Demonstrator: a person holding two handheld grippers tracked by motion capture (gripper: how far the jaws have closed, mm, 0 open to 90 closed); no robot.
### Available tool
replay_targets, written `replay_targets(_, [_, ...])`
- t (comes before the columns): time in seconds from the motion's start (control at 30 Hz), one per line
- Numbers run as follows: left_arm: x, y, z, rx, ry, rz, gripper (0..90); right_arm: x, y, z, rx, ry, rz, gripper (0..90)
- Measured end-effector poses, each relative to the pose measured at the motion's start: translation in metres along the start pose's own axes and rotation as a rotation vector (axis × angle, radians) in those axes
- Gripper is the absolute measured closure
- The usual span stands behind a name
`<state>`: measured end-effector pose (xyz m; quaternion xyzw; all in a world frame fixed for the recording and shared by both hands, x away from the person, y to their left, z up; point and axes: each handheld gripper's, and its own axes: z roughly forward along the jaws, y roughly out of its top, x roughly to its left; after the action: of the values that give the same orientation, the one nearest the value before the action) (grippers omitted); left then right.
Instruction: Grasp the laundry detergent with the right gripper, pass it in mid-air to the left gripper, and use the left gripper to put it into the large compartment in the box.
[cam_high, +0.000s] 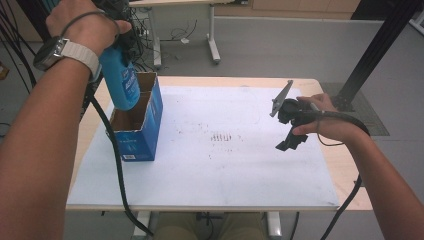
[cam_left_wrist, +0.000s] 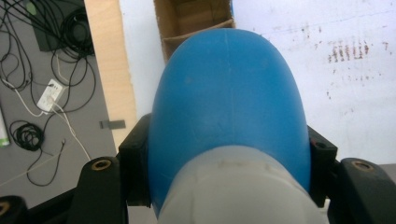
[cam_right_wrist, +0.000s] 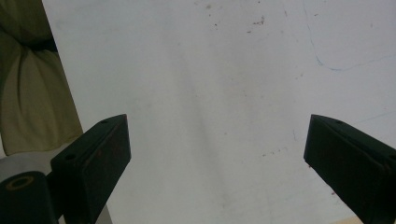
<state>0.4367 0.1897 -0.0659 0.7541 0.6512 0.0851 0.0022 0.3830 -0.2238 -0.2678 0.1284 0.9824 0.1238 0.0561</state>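
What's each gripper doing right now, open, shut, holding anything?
Left gripper: shut on the blue bottle, held above the blue cardboard box.
Right gripper: open, nothing between its jaws, over the white table top.

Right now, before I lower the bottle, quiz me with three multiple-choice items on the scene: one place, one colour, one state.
1. Where is the blue bottle?
A. lying on the white mat
B. held above the open box
C. on the floor

2. What colour is the cardboard box outside?
A. blue
B. red
C. green

3. How stand the right gripper jaws?
A. shut on a cloth
B. shut on the bottle
C. open, nothing between

Answers: 1 B, the left gripper grips it over the box; 2 A, blue printed walls; 3 C, bare mat shows between them.
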Motion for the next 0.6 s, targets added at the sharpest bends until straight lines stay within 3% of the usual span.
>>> replay_targets(0.6, [0.011, 0.004, 0.027, 0.016, 0.011, -0.014, 37.8, -0.001, -0.005, 0.005, 0.0, 0.007, 0.019, 6.9])
